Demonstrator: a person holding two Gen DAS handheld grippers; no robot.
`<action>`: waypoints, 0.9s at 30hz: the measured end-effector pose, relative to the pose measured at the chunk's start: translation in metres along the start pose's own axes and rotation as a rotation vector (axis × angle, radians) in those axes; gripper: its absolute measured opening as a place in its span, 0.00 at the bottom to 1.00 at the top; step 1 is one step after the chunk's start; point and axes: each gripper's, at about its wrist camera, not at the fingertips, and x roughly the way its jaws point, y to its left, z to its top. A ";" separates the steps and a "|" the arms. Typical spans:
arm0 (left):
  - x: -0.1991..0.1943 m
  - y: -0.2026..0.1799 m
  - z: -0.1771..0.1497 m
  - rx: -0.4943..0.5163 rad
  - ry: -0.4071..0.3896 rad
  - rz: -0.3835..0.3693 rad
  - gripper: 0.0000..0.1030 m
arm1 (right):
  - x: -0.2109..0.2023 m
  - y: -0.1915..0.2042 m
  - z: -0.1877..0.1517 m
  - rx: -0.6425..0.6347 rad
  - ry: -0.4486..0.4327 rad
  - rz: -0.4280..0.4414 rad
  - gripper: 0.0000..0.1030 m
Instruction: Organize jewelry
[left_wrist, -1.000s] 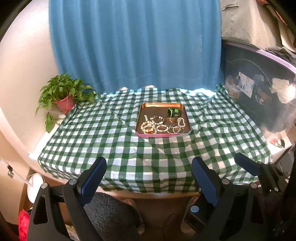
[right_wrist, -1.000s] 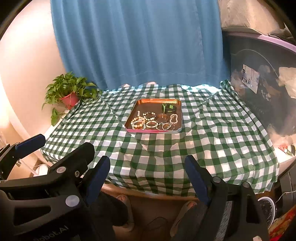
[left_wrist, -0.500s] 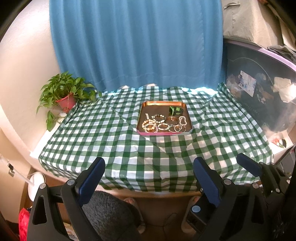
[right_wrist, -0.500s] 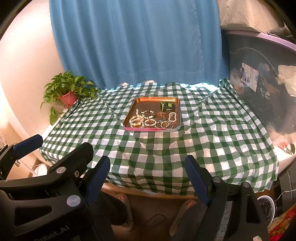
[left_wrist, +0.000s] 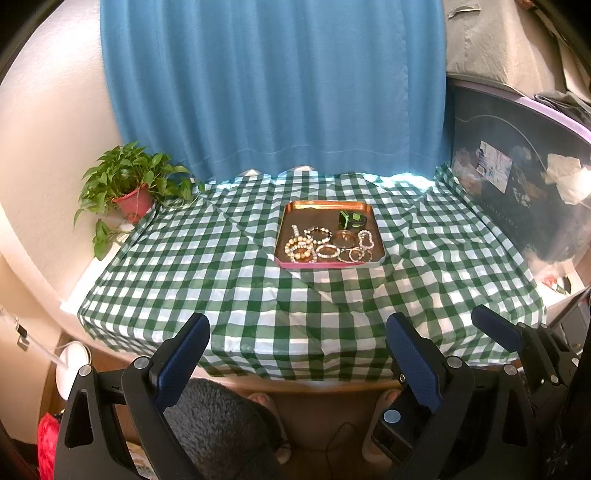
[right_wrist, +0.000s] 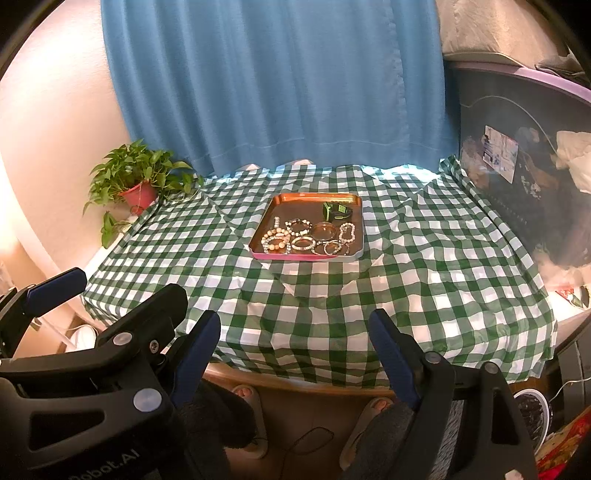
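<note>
A copper tray (left_wrist: 317, 208) (right_wrist: 266, 242) sits mid-table on the green checked cloth (left_wrist: 221, 280). It holds several bead bracelets (left_wrist: 301, 248) (right_wrist: 277, 240), metal bangles (left_wrist: 345, 239) and a green and black ring box (left_wrist: 351, 219) (right_wrist: 336, 211). My left gripper (left_wrist: 297, 345) is open and empty, held before the table's front edge. My right gripper (right_wrist: 295, 341) is open and empty beside it. In the left wrist view the right gripper's fingers (left_wrist: 495, 330) show at the lower right.
A potted plant (left_wrist: 131, 188) (right_wrist: 138, 182) stands at the back left corner. A blue curtain (left_wrist: 273, 85) hangs behind the table. A dark storage bin (left_wrist: 524, 184) stands at the right. A person's feet (right_wrist: 378, 406) are below the table edge.
Both grippers have drifted slightly; the tray sits a little more to the right in the left view and to the left in the right view. Both stay open.
</note>
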 end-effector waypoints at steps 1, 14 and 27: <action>0.000 0.000 0.000 0.000 0.000 0.000 0.93 | 0.000 0.000 0.000 -0.001 0.002 0.001 0.78; 0.003 0.008 -0.006 0.004 0.009 -0.001 0.94 | 0.002 0.005 -0.007 0.005 0.009 -0.004 0.78; 0.004 0.008 -0.008 0.003 0.013 0.002 0.94 | 0.003 0.004 -0.007 0.006 0.013 -0.004 0.78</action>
